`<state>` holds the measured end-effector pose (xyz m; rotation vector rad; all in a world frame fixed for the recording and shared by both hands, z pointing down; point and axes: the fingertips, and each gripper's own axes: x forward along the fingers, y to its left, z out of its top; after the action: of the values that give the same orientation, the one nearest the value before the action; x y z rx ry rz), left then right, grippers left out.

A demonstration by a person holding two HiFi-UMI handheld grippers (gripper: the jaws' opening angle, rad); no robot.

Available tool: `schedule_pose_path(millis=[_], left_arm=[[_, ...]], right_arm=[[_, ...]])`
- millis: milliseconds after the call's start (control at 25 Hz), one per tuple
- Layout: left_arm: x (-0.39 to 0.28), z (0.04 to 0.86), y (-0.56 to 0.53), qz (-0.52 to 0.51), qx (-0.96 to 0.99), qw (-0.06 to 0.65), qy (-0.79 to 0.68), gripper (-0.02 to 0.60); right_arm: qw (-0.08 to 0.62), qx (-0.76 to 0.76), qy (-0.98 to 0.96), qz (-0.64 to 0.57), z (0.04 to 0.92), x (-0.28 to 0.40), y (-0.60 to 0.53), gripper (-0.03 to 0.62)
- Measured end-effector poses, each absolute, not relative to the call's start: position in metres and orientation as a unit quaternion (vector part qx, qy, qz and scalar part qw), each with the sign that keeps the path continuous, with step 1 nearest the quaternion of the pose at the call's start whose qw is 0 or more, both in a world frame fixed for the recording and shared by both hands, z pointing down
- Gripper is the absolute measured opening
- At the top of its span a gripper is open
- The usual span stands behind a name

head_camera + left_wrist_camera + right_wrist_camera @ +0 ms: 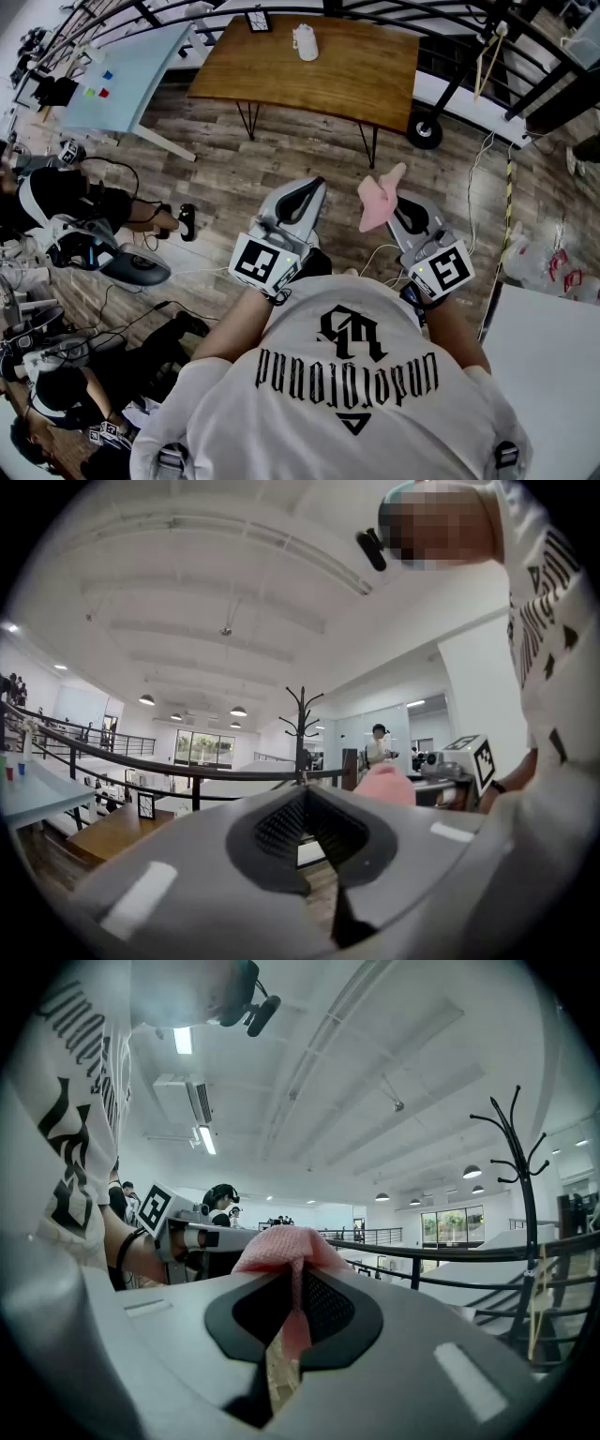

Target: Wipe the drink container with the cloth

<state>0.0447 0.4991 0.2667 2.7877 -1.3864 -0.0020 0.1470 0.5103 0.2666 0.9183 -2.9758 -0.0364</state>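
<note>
The drink container [305,42], a white jug, stands upright at the far side of a wooden table [356,80], well ahead of both grippers. My right gripper [397,202] is held level in front of my chest, shut on a pink cloth [379,203] that bunches up above the jaws. In the right gripper view the cloth [281,1249] is pinched between the jaws of that gripper [292,1277]. My left gripper [312,187] is beside it, shut with nothing between its jaws. The left gripper view shows this gripper [307,795] shut and the cloth [384,785] off to the right.
A small framed sign [258,21] stands on the wooden table. A light blue table [122,80] is at the far left. People sit on the floor at the left among gear and cables. A black railing [525,56] runs behind the table, and a white surface [553,366] is at the right.
</note>
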Motion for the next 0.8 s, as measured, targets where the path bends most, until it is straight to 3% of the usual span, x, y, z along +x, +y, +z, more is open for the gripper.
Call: schedule_pose_path(millis=[400, 800], left_arm=[[0.034, 0.281, 0.464, -0.004, 0.895, 0.026, -0.445, 0.049], [-0.028, 0.287, 0.391, -0.009, 0.900, 0.029, -0.436, 0.049]], right_arm=[[0.004, 0.295, -0.956, 0.002, 0.276, 0.133, 0.475, 0.020], [0.005, 0.305, -0.952, 0.000, 0.278, 0.071, 0.399, 0.021]])
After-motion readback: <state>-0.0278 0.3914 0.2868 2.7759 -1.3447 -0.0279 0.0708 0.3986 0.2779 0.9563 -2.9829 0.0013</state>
